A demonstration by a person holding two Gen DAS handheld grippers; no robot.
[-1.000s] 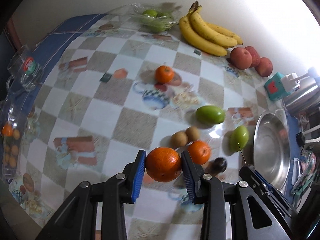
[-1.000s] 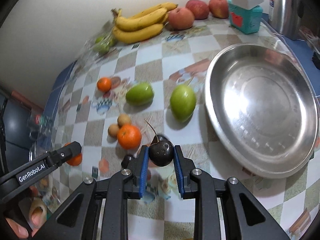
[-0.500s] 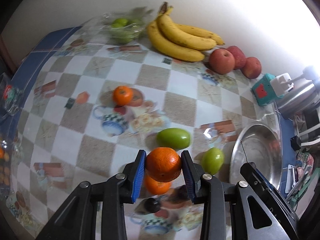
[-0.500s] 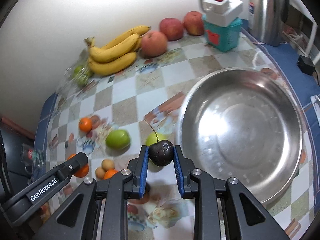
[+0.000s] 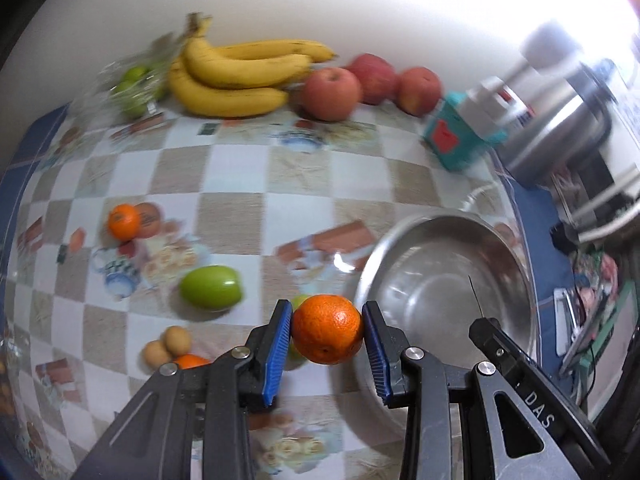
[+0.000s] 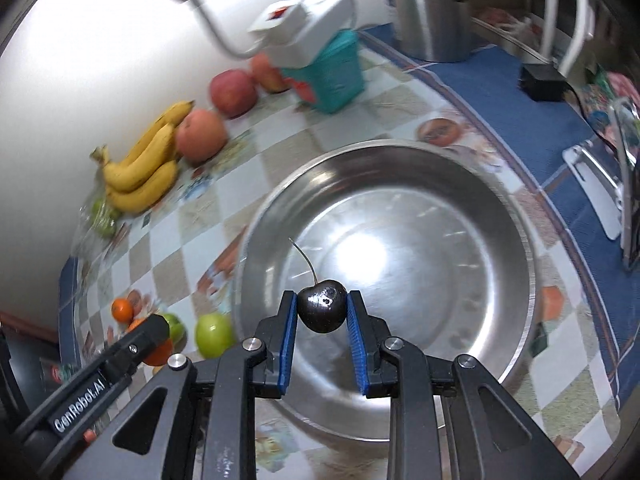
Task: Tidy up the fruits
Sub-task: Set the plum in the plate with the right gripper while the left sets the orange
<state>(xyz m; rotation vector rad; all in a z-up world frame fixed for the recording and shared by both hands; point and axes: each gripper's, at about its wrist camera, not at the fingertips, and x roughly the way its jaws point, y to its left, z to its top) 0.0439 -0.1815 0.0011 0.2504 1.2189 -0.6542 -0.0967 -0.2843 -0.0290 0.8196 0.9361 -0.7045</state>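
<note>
My left gripper (image 5: 327, 334) is shut on an orange (image 5: 327, 330), held in the air just left of the steel bowl (image 5: 496, 248). In the right wrist view my right gripper (image 6: 322, 312) is shut on a dark cherry (image 6: 322, 310) with a long stem, hanging over the near left part of the steel bowl (image 6: 496, 216). The left gripper's arm (image 6: 100, 376) shows at the lower left of that view. On the checked tablecloth lie a green fruit (image 5: 210, 288), a small orange (image 5: 123, 221), two brown fruits (image 5: 168, 346) and another orange (image 5: 191, 360).
Along the wall lie bananas (image 5: 240, 76), three red apples (image 5: 332, 88) and a clear bag of green fruit (image 5: 134, 82). A teal box with a white lamp (image 5: 460, 136) and a steel kettle (image 5: 560, 120) stand right of them. A second green fruit (image 6: 214, 334) sits beside the bowl.
Both grippers have carried their fruit to the right, from over the loose fruit toward the bowl. The cherry now hangs over the bowl and the orange is near its left rim.
</note>
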